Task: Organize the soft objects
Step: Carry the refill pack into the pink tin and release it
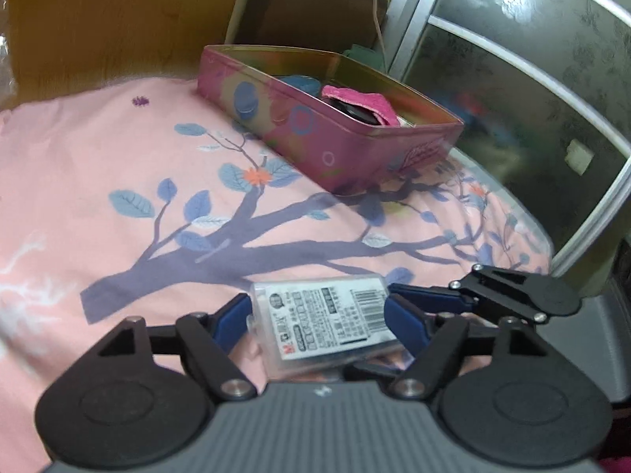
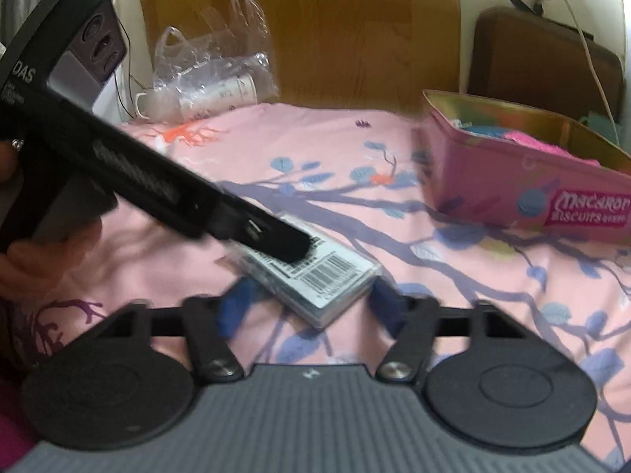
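A clear plastic case (image 1: 325, 323) with a barcode label lies on the pink floral bedsheet (image 1: 118, 181). My left gripper (image 1: 319, 315) has its blue fingers against both sides of the case, shut on it. In the right wrist view the same case (image 2: 315, 276) lies between my right gripper's (image 2: 311, 307) open blue fingers, with the left gripper's black body (image 2: 157, 189) reaching over it. A pink biscuit tin (image 1: 327, 134) stands further back, holding a pink cloth (image 1: 363, 102) and a blue soft item (image 1: 299, 81). The tin (image 2: 524, 181) sits at the right in the right wrist view.
A clear plastic bag (image 2: 213, 75) with a white cup lies at the bed's far left by the wooden headboard (image 2: 355, 31). A mirrored wardrobe door (image 1: 532, 79) stands along the bed's right side. A brown chair (image 2: 544, 63) is behind the tin.
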`<state>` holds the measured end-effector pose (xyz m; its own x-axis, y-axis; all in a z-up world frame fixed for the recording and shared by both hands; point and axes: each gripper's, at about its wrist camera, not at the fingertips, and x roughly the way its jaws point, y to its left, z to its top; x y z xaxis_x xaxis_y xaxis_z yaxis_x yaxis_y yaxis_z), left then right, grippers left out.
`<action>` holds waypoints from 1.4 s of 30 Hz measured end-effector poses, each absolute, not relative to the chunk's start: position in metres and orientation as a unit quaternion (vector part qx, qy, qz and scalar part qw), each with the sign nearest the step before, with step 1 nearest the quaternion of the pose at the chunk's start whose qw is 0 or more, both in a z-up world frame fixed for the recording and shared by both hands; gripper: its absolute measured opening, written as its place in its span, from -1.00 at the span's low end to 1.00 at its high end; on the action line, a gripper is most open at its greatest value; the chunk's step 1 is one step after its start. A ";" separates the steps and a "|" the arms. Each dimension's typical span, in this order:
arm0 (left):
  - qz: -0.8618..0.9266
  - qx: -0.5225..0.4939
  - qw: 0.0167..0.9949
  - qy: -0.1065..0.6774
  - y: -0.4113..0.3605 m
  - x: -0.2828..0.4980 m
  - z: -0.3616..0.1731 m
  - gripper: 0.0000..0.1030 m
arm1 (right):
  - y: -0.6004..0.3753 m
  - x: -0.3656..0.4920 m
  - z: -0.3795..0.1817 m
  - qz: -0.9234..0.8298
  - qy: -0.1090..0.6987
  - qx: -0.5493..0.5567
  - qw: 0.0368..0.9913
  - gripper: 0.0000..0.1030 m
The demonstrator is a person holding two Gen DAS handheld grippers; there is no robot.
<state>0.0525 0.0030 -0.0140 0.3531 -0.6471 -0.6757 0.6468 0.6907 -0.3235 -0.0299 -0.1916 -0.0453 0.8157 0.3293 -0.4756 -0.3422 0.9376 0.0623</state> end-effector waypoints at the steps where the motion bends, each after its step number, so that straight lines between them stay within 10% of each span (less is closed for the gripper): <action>1: -0.398 0.005 0.822 0.407 -0.001 0.049 -0.015 0.46 | -0.193 -0.029 -0.046 0.175 0.246 -0.013 0.953 0.19; 14: -0.425 0.016 0.846 0.323 -0.064 0.070 0.060 0.43 | -0.252 0.004 0.020 0.079 0.143 -0.030 0.986 0.17; 27: -0.383 -0.005 0.851 0.359 -0.186 0.210 0.056 0.49 | -0.317 0.154 0.010 0.009 0.203 -0.038 0.978 0.18; 42: -0.310 0.038 0.895 0.319 -0.170 0.166 0.058 0.74 | -0.295 0.025 0.013 -0.012 0.103 0.037 0.994 0.18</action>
<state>0.1658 -0.1702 0.0577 0.6043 -0.5296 -0.5953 0.5787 0.8053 -0.1289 0.0245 -0.2954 0.0131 0.9784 -0.0161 -0.2061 0.0316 0.9969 0.0721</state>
